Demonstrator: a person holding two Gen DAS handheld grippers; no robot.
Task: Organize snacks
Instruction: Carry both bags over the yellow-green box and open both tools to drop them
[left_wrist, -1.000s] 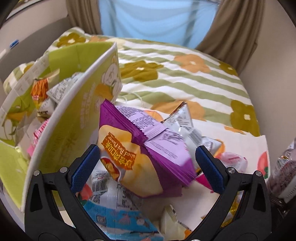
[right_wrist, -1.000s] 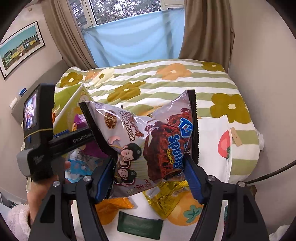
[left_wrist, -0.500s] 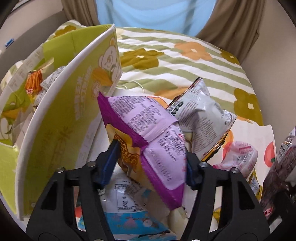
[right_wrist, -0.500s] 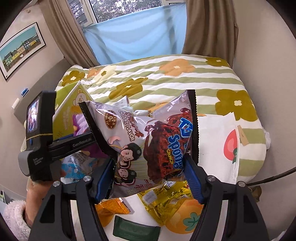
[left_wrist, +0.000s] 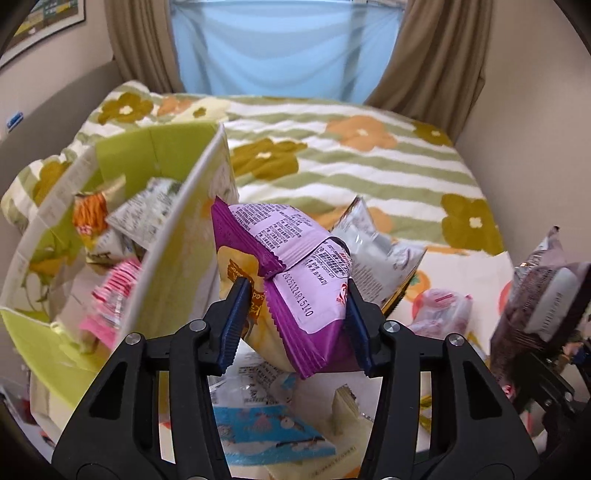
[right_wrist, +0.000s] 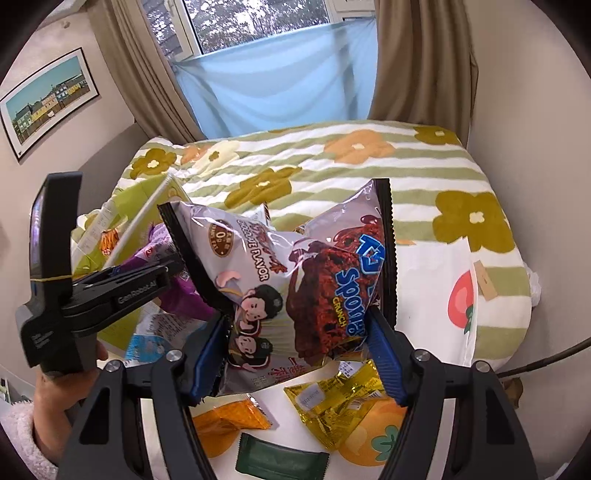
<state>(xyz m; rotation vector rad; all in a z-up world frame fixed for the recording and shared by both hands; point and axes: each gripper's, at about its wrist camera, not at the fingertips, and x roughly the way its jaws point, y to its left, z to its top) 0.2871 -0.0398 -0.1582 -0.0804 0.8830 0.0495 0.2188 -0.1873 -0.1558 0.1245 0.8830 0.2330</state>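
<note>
My left gripper (left_wrist: 293, 291) has its jaws closing, and both blue pads press on a purple and yellow snack bag (left_wrist: 280, 258) lifted off the pile. Just left of it stands an open green carton (left_wrist: 177, 229) with several packets inside. My right gripper (right_wrist: 295, 325) is shut on a grey and brown chocolate crunch bag (right_wrist: 306, 273), held above the white cloth. That bag shows at the right edge of the left wrist view as a dark bag (left_wrist: 543, 295). A person's hand (right_wrist: 70, 391) holds the left tool.
Loose packets lie on the white cloth: a blue one (left_wrist: 266, 432), a silver bag (left_wrist: 376, 258), a pink one (left_wrist: 439, 310), a yellow one (right_wrist: 340, 398), an orange one (right_wrist: 229, 413) and a dark green one (right_wrist: 280, 458). Behind them spreads the flowered bedspread (right_wrist: 332, 177), with walls on both sides.
The left jaws went from wide open to closed on the purple bag, and the bag has risen off the pile. The right gripper and its bag have kept still.
</note>
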